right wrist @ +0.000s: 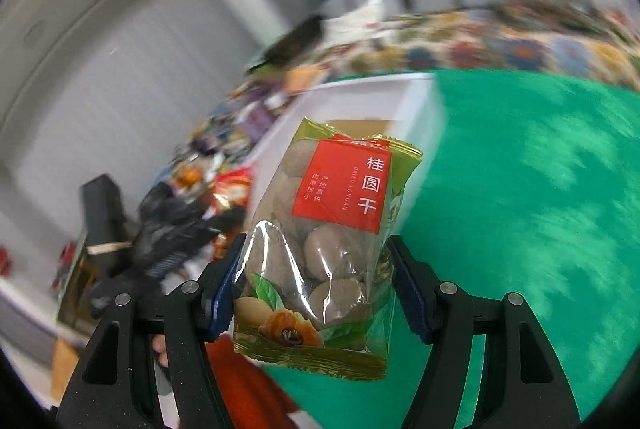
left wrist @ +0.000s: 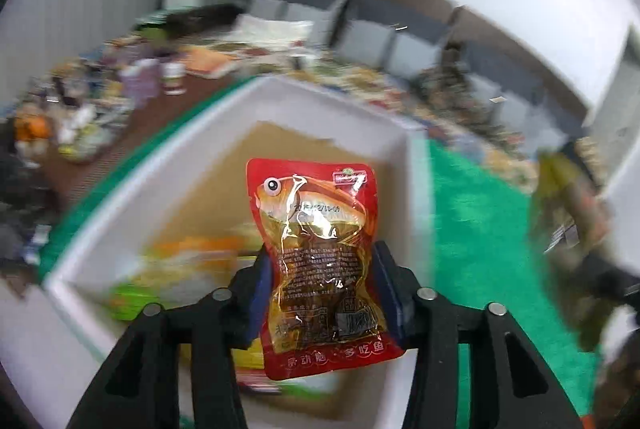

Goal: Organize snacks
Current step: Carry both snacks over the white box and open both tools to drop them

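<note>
My left gripper [left wrist: 324, 289] is shut on a red fish snack pouch [left wrist: 320, 261], held upright above a white box [left wrist: 348, 109] with a brown cardboard floor. Blurred orange, yellow and green packets [left wrist: 180, 269] lie in that box. My right gripper [right wrist: 316, 285] is shut on a dried longan bag [right wrist: 328, 241] with a red label and gold edges, held over the green mat [right wrist: 520, 189]. The same white box [right wrist: 400, 97] shows behind the bag in the right wrist view. At the right edge of the left wrist view the longan bag [left wrist: 568, 213] appears blurred.
A green mat [left wrist: 480, 229] lies right of the box. Many blurred snacks and bottles [left wrist: 120, 89] crowd the brown table behind. The left gripper [right wrist: 172, 225] with its red pouch [right wrist: 232, 189] shows at the left of the right wrist view. A patterned cloth [right wrist: 520, 45] lies beyond.
</note>
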Available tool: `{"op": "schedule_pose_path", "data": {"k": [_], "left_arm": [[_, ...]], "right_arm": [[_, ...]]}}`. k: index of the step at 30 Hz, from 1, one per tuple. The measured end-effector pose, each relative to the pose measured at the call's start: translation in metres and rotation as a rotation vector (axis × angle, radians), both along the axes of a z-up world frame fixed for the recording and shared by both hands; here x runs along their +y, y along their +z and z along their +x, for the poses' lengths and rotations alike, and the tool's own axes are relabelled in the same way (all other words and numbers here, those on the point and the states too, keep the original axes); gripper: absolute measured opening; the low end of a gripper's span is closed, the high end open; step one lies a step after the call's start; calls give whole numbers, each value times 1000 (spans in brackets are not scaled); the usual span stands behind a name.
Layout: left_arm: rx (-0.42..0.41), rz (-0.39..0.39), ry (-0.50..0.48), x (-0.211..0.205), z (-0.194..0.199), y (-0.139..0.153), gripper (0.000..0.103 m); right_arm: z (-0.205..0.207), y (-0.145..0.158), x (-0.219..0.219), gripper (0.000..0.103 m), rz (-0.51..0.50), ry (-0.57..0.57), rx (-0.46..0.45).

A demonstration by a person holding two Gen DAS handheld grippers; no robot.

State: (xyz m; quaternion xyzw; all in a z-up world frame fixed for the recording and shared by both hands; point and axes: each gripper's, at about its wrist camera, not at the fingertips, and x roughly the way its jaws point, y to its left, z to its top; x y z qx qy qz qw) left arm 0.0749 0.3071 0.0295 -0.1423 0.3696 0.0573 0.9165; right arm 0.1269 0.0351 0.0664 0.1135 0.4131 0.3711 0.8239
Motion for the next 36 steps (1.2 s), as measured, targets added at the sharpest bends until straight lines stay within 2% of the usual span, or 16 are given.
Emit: {"op": "schedule_pose_path", "data": {"k": [2,3,4,7,9,13,14,16,18,20,22,24,27,32,34,36], "left_arm": [[41,51,47,18,-5,-14,53],[62,65,64,23,-6,-21,62],[85,75,78,27,-6,-29,74],[96,98,104,32,-20,-35,81],[76,124,109,29,-30,-31,89],[6,237,159,17,-44,-10,101],[-18,232,173,17,-46,-4,102],[-97,161,206,21,-55,8,103],[-94,100,237,26,-60,12,103],[-42,63,240,31,-57,14,103],[32,111,262,30,-52,16,103],[57,168,277,27,-53,16,103],[52,274,306,17,-62,21,103],[35,376,350,11,-75,31,103],[66,372,350,11,-77,32,103],[83,323,331,15,-78,31,103]], "right_arm": [[0,-5,44,72,8,53,8],[-2,-11,58,75,18,70,18],[0,-23,80,76,26,92,52],[4,-55,110,78,-56,115,178],[1,-58,104,78,-39,97,186],[-5,-36,81,78,-74,52,96],[-8,-28,76,79,-95,41,64],[-17,-15,72,79,-153,21,1],[-22,-4,72,79,-207,4,-65],[-28,3,74,79,-245,-7,-112],[-37,7,78,79,-296,-21,-160],[-42,6,85,79,-341,-29,-185],[-45,2,92,79,-370,-14,-185],[-47,-4,100,79,-397,-12,-180],[-47,-5,102,79,-408,-11,-179],[-49,-4,105,79,-416,-10,-177]]}}
